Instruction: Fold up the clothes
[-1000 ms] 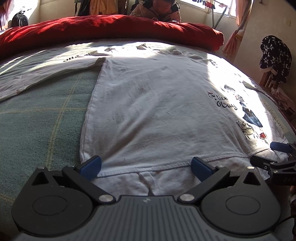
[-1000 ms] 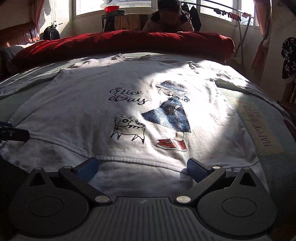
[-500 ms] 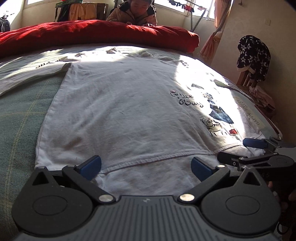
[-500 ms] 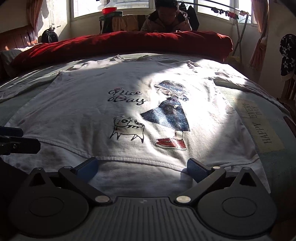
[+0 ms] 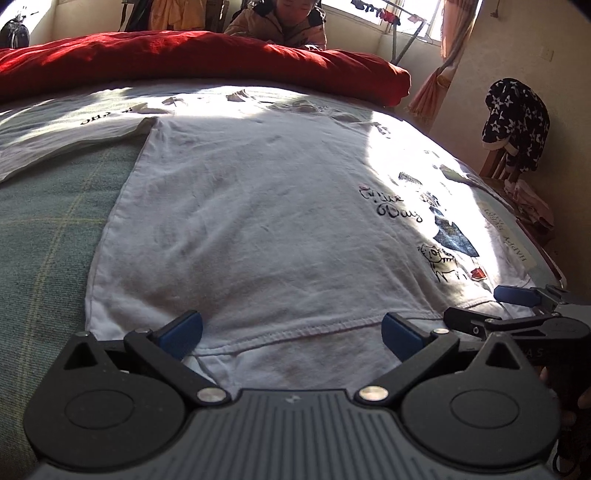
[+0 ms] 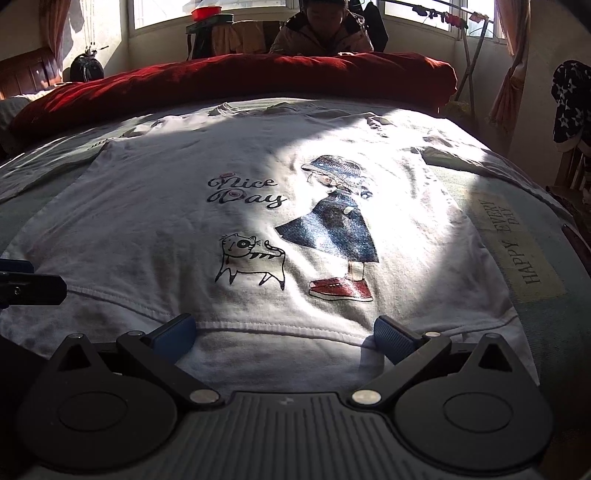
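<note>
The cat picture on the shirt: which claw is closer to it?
Right. The right claw sits at the hem just below the cat; the left claw is farther along the hem of the shirt.

Sunlit windows (image 6: 417, 14) behind a bed (image 5: 44, 236) with red quilt (image 6: 258, 77).

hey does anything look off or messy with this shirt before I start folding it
Mostly fine: the white T-shirt lies flat, print up, on the bed. One oddity: at the near hem a second layer sticks out below the stitched edge, so the layers aren't aligned. Faint dingy patches show near the hem too.
</note>
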`<state>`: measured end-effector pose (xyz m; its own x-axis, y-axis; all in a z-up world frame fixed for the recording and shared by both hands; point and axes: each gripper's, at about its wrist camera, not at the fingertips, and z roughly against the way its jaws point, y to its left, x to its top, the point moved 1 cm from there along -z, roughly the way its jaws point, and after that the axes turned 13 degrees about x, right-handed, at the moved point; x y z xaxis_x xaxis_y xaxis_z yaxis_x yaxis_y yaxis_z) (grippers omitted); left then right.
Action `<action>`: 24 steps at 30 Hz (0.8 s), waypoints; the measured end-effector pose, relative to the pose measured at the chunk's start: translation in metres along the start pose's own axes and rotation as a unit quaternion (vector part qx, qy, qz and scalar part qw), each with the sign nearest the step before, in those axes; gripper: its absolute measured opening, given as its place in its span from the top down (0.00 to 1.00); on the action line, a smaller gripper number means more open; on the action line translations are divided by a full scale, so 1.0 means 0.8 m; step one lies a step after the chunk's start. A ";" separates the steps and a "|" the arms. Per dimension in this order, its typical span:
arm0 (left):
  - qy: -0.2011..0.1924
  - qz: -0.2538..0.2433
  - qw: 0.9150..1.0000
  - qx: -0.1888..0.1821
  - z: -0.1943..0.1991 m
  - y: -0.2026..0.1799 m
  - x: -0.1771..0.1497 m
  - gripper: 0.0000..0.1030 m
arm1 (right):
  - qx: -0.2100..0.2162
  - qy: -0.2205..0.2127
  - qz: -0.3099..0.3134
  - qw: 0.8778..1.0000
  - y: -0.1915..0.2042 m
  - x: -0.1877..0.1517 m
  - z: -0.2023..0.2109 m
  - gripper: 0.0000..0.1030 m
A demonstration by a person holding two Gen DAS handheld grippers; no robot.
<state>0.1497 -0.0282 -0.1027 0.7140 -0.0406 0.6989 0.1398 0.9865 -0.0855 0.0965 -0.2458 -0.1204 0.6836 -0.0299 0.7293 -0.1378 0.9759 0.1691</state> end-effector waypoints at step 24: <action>0.011 0.092 0.994 -0.062 0.008 0.038 0.048 0.01 | -0.041 -0.007 -0.129 0.991 -0.122 0.059 0.015 0.00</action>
<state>0.1768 0.0015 -0.0738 0.7504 0.1340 0.6473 0.0876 0.9504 -0.2984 0.1336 -0.3446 -0.0949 0.6791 -0.2831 0.6773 0.0994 0.9496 0.2973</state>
